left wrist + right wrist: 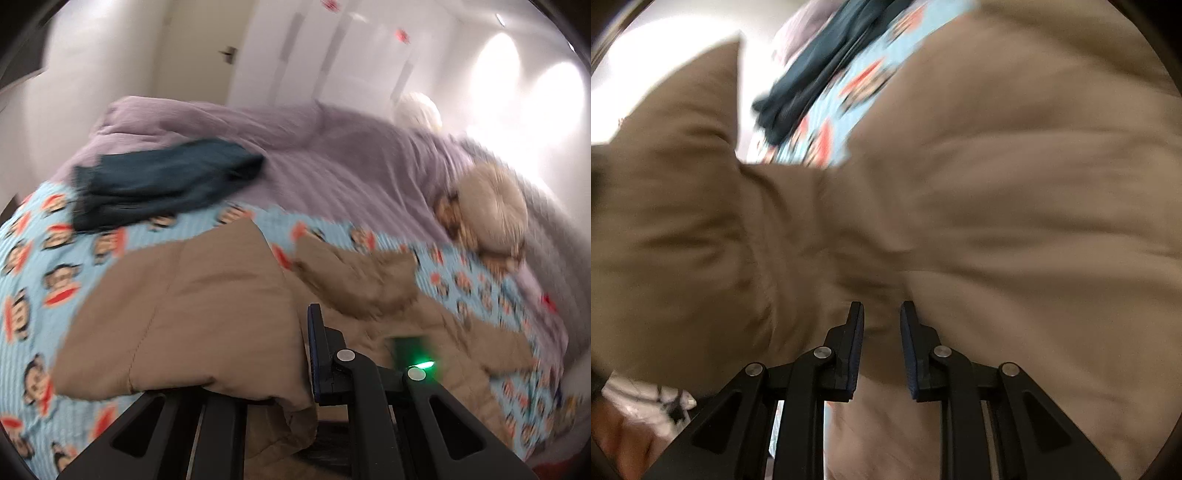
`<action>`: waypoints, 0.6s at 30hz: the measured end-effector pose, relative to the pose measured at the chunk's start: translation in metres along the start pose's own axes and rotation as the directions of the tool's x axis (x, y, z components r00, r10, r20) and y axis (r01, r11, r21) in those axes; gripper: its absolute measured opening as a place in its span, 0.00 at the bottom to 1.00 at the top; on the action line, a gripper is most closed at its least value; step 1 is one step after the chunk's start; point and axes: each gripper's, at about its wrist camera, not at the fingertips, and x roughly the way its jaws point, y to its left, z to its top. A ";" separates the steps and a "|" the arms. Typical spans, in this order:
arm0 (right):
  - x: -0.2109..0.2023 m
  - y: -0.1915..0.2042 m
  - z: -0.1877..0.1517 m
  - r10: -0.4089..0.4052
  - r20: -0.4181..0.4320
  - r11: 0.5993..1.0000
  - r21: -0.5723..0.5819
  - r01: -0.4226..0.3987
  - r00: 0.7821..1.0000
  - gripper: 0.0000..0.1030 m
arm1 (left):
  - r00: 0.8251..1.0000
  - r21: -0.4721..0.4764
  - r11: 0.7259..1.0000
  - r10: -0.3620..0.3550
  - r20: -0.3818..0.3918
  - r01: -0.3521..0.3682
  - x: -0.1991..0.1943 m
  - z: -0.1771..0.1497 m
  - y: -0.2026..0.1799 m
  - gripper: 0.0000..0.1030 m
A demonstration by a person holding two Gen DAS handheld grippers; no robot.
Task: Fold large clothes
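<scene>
A large tan garment (207,295) lies on the monkey-print blanket (44,266) of a bed. My left gripper (295,354) is shut on a thick fold of the tan garment; cloth hides its left finger and only the right finger (317,354) shows. In the right wrist view the tan garment (997,206) fills the frame. My right gripper (882,332) is narrowly closed with a bunched fold of tan cloth between its fingers (855,350). Both views are motion-blurred.
A dark teal garment (162,184) lies on the bed behind the tan one, also in the right wrist view (805,81). A lilac duvet (332,158) covers the far bed. A plush toy (487,206) sits at right. White closet doors (314,55) stand behind.
</scene>
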 end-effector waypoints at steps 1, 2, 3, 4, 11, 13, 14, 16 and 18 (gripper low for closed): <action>-0.016 -0.013 -0.002 -0.025 0.028 1.000 0.017 0.024 0.999 0.22 | 0.999 0.038 0.999 0.005 -0.035 -0.004 0.016 -0.006 -0.016 0.13; -0.042 -0.031 -0.005 -0.067 0.069 0.997 0.038 0.065 0.995 0.22 | 0.998 0.074 0.997 0.017 -0.062 -0.012 0.031 -0.011 -0.029 0.13; -0.059 -0.044 -0.007 -0.103 0.097 0.994 0.055 0.097 0.990 0.22 | 0.996 0.111 0.994 0.033 -0.085 -0.024 0.047 -0.017 -0.043 0.13; -0.075 -0.056 -0.009 -0.142 0.121 0.988 0.073 0.134 0.982 0.22 | 0.991 0.165 0.986 0.059 -0.119 -0.039 0.067 -0.027 -0.061 0.13; -0.150 -0.133 -0.019 -0.345 0.163 0.926 0.220 0.307 0.924 0.22 | 0.961 0.432 0.895 0.211 -0.181 -0.115 0.113 -0.092 -0.120 0.76; -0.149 -0.138 -0.019 -0.356 0.165 0.920 0.234 0.314 0.920 0.24 | 0.970 0.439 0.894 0.182 -0.161 -0.095 0.100 -0.098 -0.125 0.76; -0.149 -0.138 -0.016 -0.358 0.166 0.919 0.235 0.316 0.919 0.32 | 0.970 0.448 0.891 0.174 -0.172 -0.080 0.094 -0.099 -0.127 0.76; -0.148 -0.135 -0.010 -0.370 0.170 0.918 0.220 0.331 0.913 0.49 | 0.973 0.433 0.899 0.158 -0.171 -0.070 0.075 -0.098 -0.124 0.76; -0.148 -0.129 -0.006 -0.389 0.184 0.915 0.189 0.355 0.903 0.64 | 0.981 0.383 0.922 0.130 -0.146 -0.065 0.056 -0.092 -0.114 0.76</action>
